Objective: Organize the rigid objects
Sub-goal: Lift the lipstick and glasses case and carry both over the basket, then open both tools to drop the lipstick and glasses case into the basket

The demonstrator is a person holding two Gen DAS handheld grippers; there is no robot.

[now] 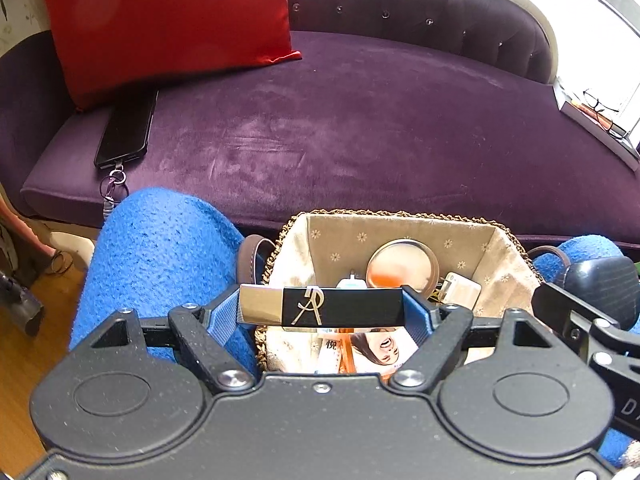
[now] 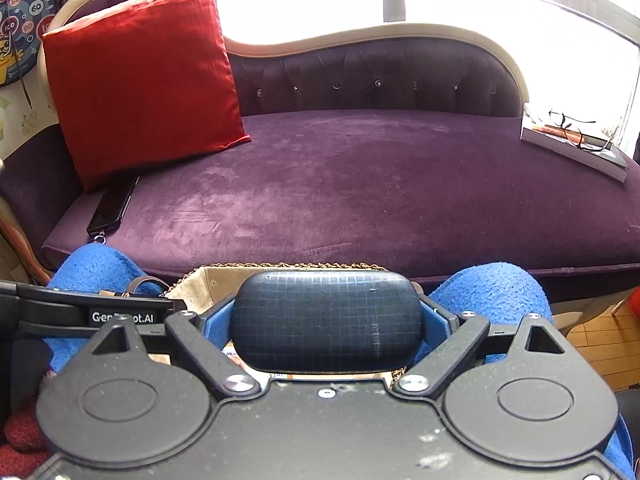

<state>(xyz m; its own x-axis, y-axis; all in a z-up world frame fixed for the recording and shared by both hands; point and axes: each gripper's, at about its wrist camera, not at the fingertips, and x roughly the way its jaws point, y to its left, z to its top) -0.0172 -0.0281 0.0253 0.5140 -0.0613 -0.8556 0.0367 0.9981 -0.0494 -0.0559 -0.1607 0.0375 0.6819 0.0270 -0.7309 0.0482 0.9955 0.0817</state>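
Black bar (image 1: 322,306) between hand-held gripper (image 1: 322,312) fingers

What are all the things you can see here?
Sofa: 1, purple, behind.
Pillow: 1, red, sofa's left end.
Phone: 1, black, by pillow.
Book: 1, sofa's right end.
Glasses: 1, black, on book.
Basket: 1, woven, between knees.
Tin: 1, silver, in basket.
Dartboard: 1, on wall.
Bar: 1, black and silver, in left jaws.
Case: 1, dark, in right jaws.
Knees: 2, blue.
Left gripper, right gripper: black.
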